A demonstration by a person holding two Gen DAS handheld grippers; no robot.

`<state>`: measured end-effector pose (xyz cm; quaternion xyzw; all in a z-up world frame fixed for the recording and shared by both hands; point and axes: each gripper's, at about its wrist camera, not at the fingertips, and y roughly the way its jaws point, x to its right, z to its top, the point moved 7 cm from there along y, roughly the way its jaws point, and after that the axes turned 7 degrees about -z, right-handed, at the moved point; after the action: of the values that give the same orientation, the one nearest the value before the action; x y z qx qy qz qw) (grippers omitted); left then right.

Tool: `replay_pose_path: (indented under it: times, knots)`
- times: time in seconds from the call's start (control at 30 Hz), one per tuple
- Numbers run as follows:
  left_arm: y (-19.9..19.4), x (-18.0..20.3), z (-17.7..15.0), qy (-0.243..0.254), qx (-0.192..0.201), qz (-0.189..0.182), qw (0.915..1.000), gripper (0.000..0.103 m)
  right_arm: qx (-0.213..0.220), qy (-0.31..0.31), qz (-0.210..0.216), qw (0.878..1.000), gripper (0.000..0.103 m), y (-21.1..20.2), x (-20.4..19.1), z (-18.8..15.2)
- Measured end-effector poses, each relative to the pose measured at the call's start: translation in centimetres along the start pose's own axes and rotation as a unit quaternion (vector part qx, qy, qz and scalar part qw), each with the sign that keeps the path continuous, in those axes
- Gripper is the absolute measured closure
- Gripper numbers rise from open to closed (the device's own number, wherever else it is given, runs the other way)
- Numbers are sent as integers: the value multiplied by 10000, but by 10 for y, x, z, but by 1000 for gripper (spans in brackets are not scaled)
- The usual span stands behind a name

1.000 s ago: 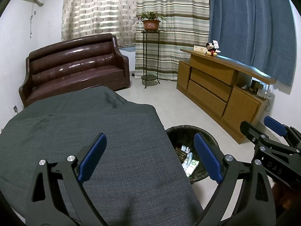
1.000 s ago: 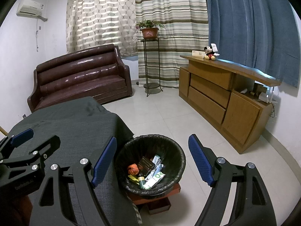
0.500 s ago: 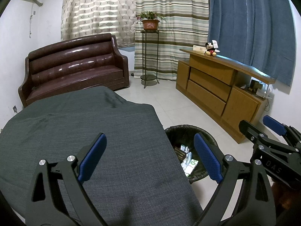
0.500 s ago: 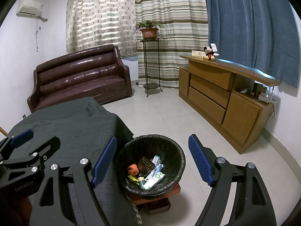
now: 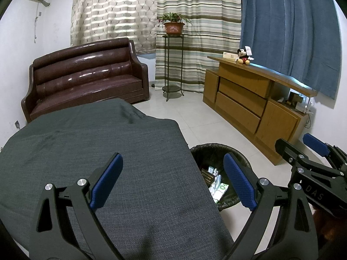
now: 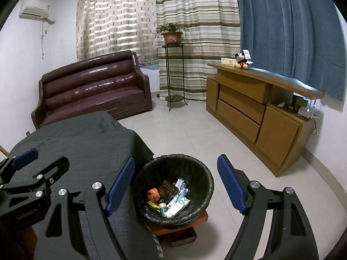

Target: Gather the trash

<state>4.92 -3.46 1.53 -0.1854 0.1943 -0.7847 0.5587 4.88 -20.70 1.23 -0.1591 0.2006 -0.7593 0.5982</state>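
The left tool (image 5: 173,182) stands spread and pinches nothing; beneath it lies the worktop (image 5: 97,143), draped in grey cloth. The right tool (image 6: 175,184) is likewise spread, nothing between its pads. The bin (image 6: 173,216), lined with a black bag, sits on the floor directly below and ahead of the right tool, just beside the worktop's corner. The trash (image 6: 171,197) lies inside it: wrappers, a dark packet, an orange scrap.

"DAS" on right gripper (image 5: 312,149) | "GenRoboAI" on left gripper (image 6: 41,158)
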Motion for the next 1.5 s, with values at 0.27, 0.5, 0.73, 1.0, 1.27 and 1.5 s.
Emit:
replay_pose_path:
  times: [0.27, 0.5, 0.73, 1.0, 1.27, 1.5]
  knots:
    - [-1, -1, 0, 0, 5, -1, 10000, 11, -6, 0, 0, 10000, 27, 0, 0, -1]
    - [0, 0, 0, 4, 3, 2, 10000, 11, -5, 0, -1, 10000, 27, 0, 0, 0]
    - [-1, 1, 1, 1, 23, 18, 10000, 11, -8, 0, -3, 10000, 27, 0, 0, -1]
    - [1, 0, 1, -33, 3, 3, 10000, 11, -13, -4, -1, 10000, 27, 0, -1, -1]
    - [1, 2, 2, 39, 43, 4, 10000, 11, -12, -2, -2, 10000, 27, -1, -2, -1]
    - [4, 1, 3, 135, 101, 14, 9999, 11, -10, -8, -4, 10000, 27, -1, -2, 0]
